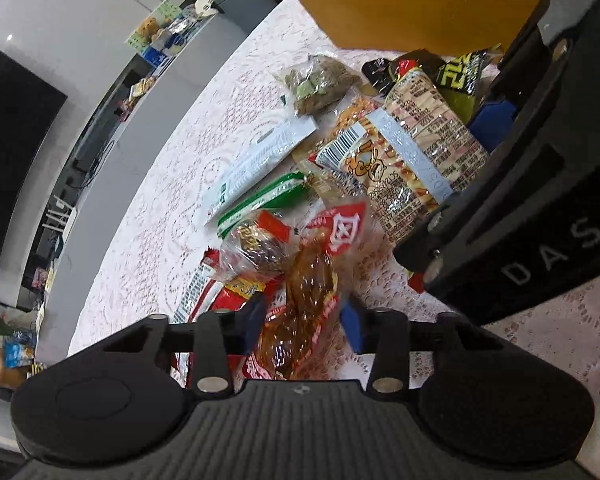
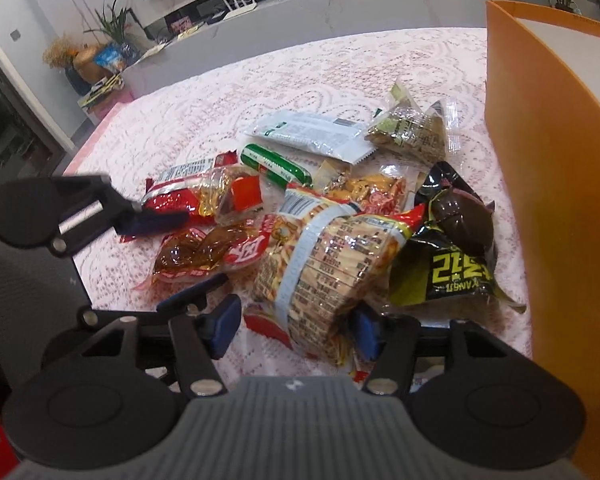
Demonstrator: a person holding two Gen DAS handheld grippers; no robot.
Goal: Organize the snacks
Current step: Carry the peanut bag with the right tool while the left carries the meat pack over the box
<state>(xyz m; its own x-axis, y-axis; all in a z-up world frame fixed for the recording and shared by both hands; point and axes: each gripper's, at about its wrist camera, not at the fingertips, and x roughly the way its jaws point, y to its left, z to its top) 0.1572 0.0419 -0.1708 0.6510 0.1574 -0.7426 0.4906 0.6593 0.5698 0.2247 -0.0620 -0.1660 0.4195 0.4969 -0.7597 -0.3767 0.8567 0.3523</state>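
The left tool (image 1: pixel 304 320) is straddling the amber vacuum-packed snack (image 1: pixel 306 292) at the bottom centre of its own view. Its blue pads are sitting at either side of the crinkled film at a middling gap, and whether they are pressing on it yet I cannot tell. In the right wrist view that tool is showing at the middle left, with the same amber pack (image 2: pixel 192 256) lying flat on the table (image 2: pixel 260 80).

The right tool (image 2: pixel 296 330) is standing half open around the near end of the long clear bag of stick snacks (image 2: pixel 328 264). A gap is showing at its left pad, so it is not gripping.

Further out, the heap is sitting in the middle of the lace-covered table: a red packet (image 2: pixel 180 196), a green sausage (image 2: pixel 276 164), a white pouch (image 2: pixel 312 134), a clear bag of brown bits (image 2: pixel 412 132) and a black-and-yellow packet (image 2: pixel 456 272). The orange box (image 2: pixel 556 184) is standing at the right edge; its inside is hidden. Judging by this, sorting is barely beginning and nearly everything is waiting.
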